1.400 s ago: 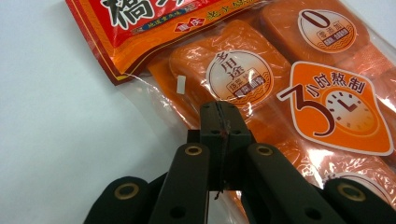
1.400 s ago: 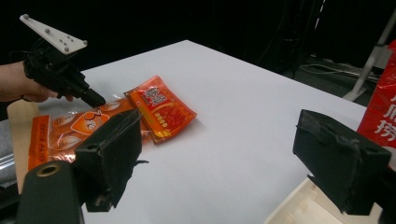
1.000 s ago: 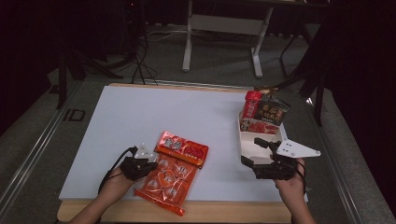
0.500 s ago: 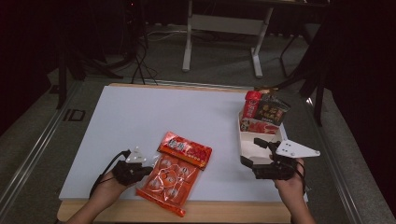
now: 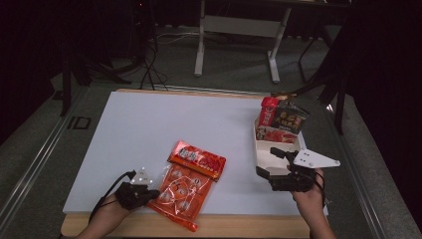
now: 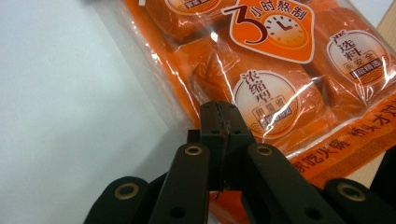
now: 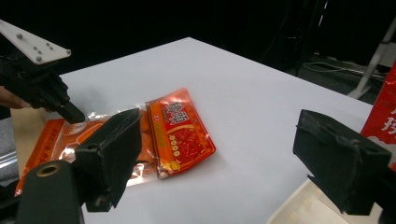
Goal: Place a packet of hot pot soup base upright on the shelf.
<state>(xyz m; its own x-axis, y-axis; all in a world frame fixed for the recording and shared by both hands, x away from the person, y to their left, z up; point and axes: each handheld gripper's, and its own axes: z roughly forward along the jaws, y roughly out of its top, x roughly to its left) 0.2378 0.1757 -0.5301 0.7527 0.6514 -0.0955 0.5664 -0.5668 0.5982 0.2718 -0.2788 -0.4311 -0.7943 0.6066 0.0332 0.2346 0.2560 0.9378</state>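
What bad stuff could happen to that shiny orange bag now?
The left tool is pinched shut on just the thin clear edge of the orange plastic bag of wrapped pieces, so the edge might slip out or tear if pulled hard. The bag's lower end reaches over the wooden table edge, so a tug that way could drop it. The red flat sauce packet lies on the bag's far end and could be dragged along.

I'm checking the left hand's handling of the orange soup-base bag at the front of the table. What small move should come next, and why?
Probably lift the left gripper slightly and draw the orange bag clear. Its jaws look shut on the bag's clear edge, and the bag's far end is tucked under the red packet, so dragging it flat may pull that packet along. The right gripper waits open by the white tray.
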